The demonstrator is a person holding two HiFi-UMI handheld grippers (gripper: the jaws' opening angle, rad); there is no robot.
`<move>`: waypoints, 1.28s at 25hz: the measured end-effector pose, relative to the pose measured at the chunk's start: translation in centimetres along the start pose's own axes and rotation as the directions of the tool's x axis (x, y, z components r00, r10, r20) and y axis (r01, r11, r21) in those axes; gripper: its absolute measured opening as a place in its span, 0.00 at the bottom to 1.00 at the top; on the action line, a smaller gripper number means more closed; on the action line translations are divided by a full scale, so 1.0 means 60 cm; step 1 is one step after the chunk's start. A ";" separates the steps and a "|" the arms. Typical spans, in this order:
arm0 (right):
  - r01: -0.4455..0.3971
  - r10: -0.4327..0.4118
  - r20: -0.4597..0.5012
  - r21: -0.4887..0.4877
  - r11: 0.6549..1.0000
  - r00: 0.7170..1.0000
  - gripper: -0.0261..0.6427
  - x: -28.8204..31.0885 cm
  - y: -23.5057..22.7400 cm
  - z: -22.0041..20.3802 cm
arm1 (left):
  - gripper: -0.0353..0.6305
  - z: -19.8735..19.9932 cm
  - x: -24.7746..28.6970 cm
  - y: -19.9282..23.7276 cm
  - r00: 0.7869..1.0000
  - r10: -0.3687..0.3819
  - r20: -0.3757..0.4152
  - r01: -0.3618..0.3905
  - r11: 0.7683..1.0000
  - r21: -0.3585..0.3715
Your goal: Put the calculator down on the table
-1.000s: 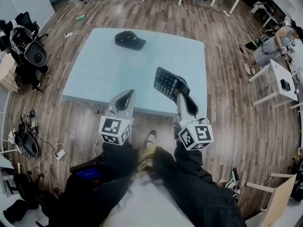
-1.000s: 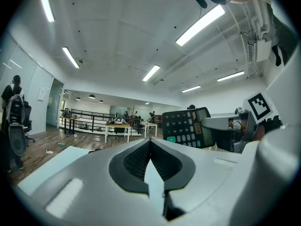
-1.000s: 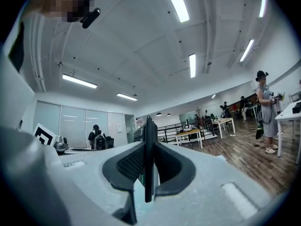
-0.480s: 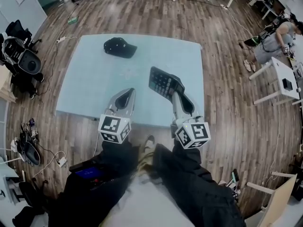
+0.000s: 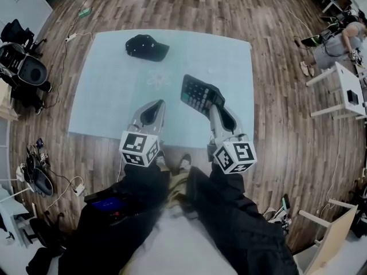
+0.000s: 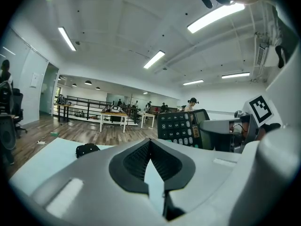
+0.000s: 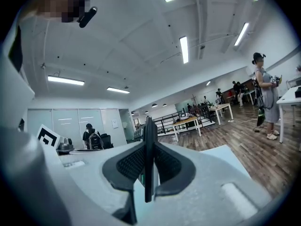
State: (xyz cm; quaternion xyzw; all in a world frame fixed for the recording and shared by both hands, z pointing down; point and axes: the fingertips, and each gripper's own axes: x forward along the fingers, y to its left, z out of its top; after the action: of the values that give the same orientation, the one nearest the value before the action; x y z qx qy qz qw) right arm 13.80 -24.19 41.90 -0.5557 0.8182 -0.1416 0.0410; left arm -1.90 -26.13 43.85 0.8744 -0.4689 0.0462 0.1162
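Between the pads of the right gripper (image 5: 217, 104) we've got the dark, flat calculator with pale keys (image 5: 198, 94), pinched by its near edge. It's clamped thin-side-on, so the body juts forward past the jaw tips, tilted and, as we read it, not yet down on the pale blue tabletop (image 5: 109, 90). That grip leaves its back free to meet the surface, we reckon. Just left of it, the left gripper (image 5: 153, 110) is closed on nothing — a spare hand held aside. Far beyond both tips a black cap (image 5: 147, 46) lies on the table, well apart.
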 end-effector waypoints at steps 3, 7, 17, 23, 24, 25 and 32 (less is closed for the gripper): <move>0.008 -0.008 -0.005 0.013 1.000 1.000 0.11 0.007 0.005 0.000 | 0.05 -0.001 0.016 0.014 1.000 -0.018 -0.015 0.018 1.000 -0.006; 0.046 -0.041 -0.053 0.094 0.995 0.998 0.11 0.021 -0.022 -0.037 | 0.05 -0.039 0.031 0.016 0.996 -0.041 -0.078 0.039 0.999 -0.028; 0.127 -0.034 -0.303 0.293 0.948 0.952 0.11 0.047 -0.037 -0.256 | 0.05 -0.242 0.002 0.078 0.951 -0.016 -0.310 -0.032 0.988 -0.148; 0.185 -0.019 -0.413 0.367 0.912 0.911 0.11 0.023 -0.051 -0.359 | 0.05 -0.338 -0.019 0.063 0.914 -0.035 -0.403 -0.051 0.978 -0.201; 0.190 -0.016 -0.420 0.375 0.908 0.907 0.11 0.025 -0.056 -0.373 | 0.05 -0.349 -0.015 0.064 0.913 -0.036 -0.407 -0.052 0.978 -0.204; 0.194 -0.012 -0.428 0.385 0.903 0.904 0.11 0.028 -0.058 -0.387 | 0.05 -0.360 -0.014 0.068 0.911 -0.037 -0.412 -0.054 0.977 -0.207; 0.246 0.036 -0.494 0.494 0.834 0.869 0.12 0.052 -0.060 -0.493 | 0.05 -0.420 -0.022 0.091 0.885 -0.049 -0.464 -0.070 0.969 -0.236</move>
State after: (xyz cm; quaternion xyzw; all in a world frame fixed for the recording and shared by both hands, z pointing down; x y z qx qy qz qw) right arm 9.21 -22.80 71.49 -0.5132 0.6952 -0.5031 -0.0176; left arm -6.45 -21.74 68.90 0.8138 -0.4340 0.1968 0.3327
